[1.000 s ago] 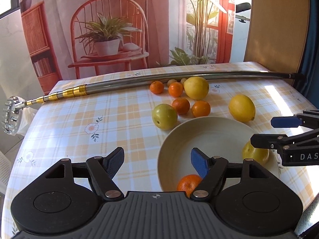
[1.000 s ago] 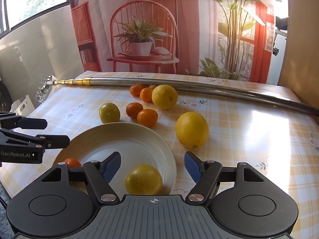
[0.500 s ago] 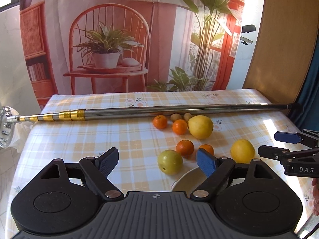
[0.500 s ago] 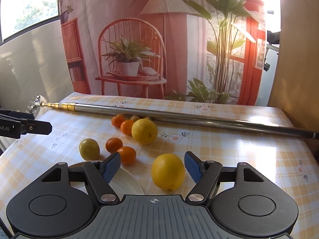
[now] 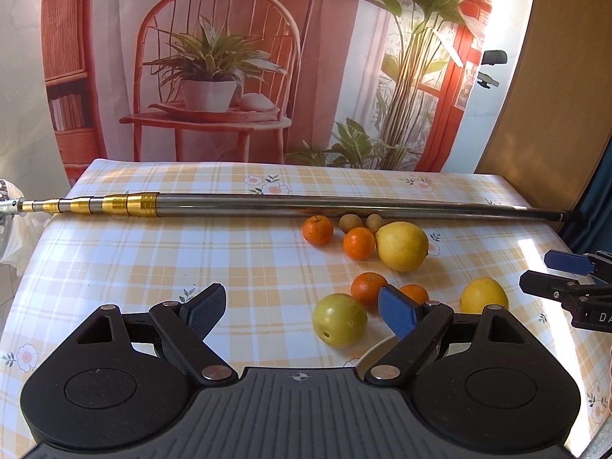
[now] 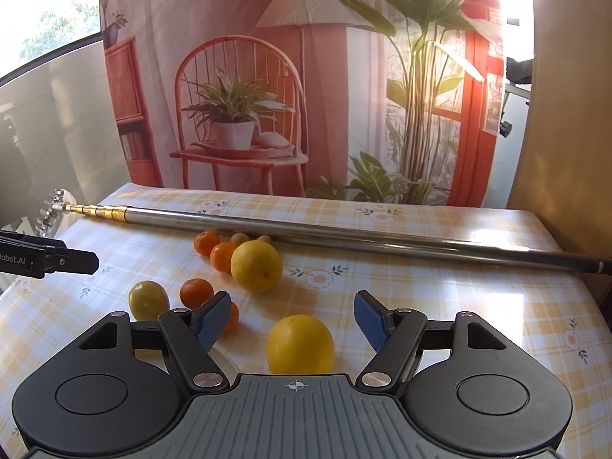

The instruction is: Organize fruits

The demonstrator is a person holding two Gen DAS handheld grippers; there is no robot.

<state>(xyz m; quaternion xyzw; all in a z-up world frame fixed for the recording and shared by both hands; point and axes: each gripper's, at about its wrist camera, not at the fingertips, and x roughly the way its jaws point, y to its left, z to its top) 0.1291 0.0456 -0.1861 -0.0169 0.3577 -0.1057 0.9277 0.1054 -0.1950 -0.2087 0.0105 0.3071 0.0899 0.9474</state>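
While spread wide and gripping nothing, left gripper (image 5: 302,308) and right gripper (image 6: 292,317) held above checked tablecloth (image 5: 153,260). Long metal pole (image 5: 306,206) lying across the far side. Just before it, big lemon (image 6: 256,265) touching a tangerine (image 6: 223,256); nearer, second lemon (image 6: 300,344), green-yellow fruit (image 5: 339,319), bowl rim (image 5: 376,348) barely showing.

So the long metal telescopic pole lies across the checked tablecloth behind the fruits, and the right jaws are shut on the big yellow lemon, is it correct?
Not quite. The long metal telescopic pole does lie across the checked tablecloth behind the fruits, but the right gripper has its jaws open and holds nothing. The right wrist view shows the big yellow lemon resting on the cloth between them, untouched.
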